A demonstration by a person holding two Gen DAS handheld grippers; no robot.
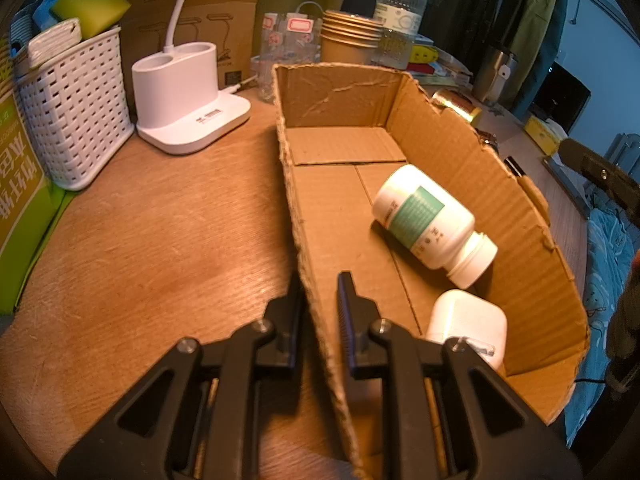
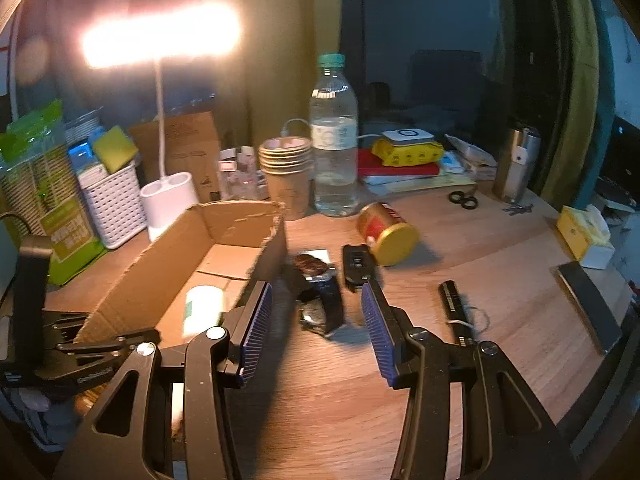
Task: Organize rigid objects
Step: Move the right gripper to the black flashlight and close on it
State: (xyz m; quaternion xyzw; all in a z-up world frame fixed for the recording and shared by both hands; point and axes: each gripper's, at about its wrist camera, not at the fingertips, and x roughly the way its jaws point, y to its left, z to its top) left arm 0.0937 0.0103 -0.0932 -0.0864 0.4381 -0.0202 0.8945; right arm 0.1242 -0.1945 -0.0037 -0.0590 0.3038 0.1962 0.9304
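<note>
the left tool (image 1: 320,300) pinches the cardboard box (image 1: 480,184) wall while the right tool (image 2: 316,332) hangs apart over the wristwatch (image 2: 324,304) on the counter (image 2: 500,248) (light, floppy strap, so take the stiff case).

Dim warm light, lamp (image 2: 160,40) glare, fisheye-warped edges

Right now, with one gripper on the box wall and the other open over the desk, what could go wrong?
The left gripper pinches only the thin, torn wall of the cardboard box; it may buckle, rolling the white pill bottle. The open right gripper hovers over a wristwatch beside a black key fob, and could catch both.
</note>
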